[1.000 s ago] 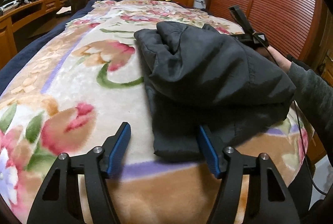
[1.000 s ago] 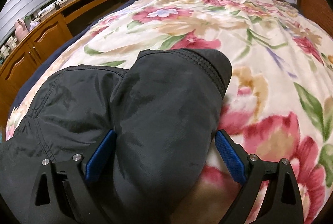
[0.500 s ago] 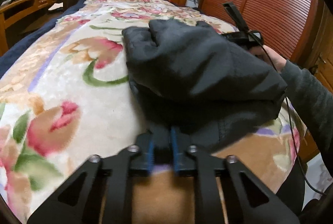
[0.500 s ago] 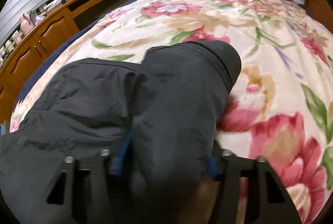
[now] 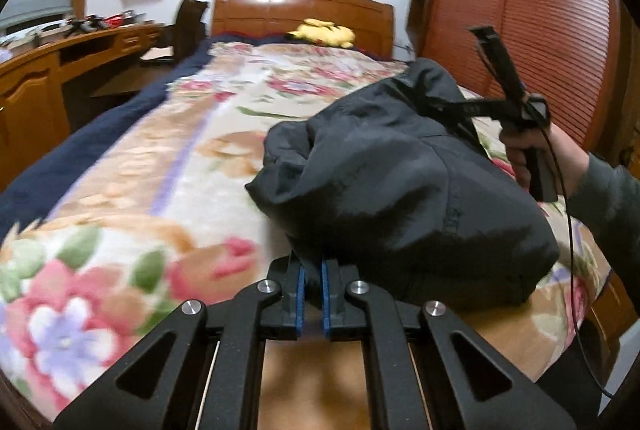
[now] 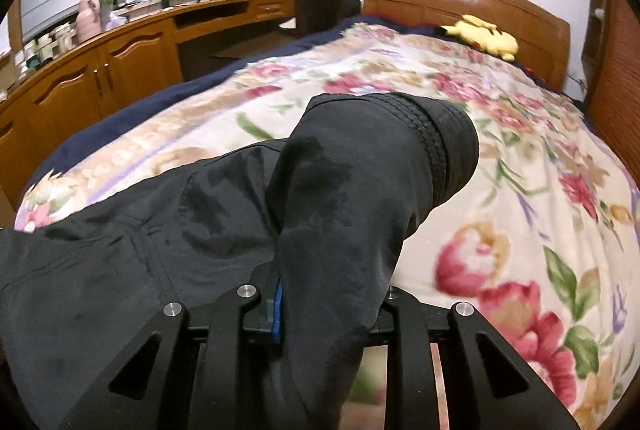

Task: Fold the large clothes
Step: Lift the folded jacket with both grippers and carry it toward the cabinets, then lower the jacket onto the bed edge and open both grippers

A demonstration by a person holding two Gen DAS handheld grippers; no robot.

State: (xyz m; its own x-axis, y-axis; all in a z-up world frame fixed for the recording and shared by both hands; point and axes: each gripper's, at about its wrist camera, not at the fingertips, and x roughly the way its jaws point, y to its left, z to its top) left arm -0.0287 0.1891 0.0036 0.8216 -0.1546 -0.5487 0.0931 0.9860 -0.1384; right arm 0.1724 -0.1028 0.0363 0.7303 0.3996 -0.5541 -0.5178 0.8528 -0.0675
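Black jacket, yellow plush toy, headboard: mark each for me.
black jacket (image 5: 400, 190), left wrist view, middle of bundled fabric
yellow plush toy (image 6: 484, 36), right wrist view, its body
headboard (image 5: 280, 10), left wrist view, wooden panel

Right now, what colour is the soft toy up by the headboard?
Yellow. The soft toy lies against the wooden headboard, clearest in the right wrist view.

My black jacket (image 5: 400, 182) lies on the floral pink, green and cream blanket (image 5: 132, 198); yellow plush toy (image 5: 324, 32) beyond.
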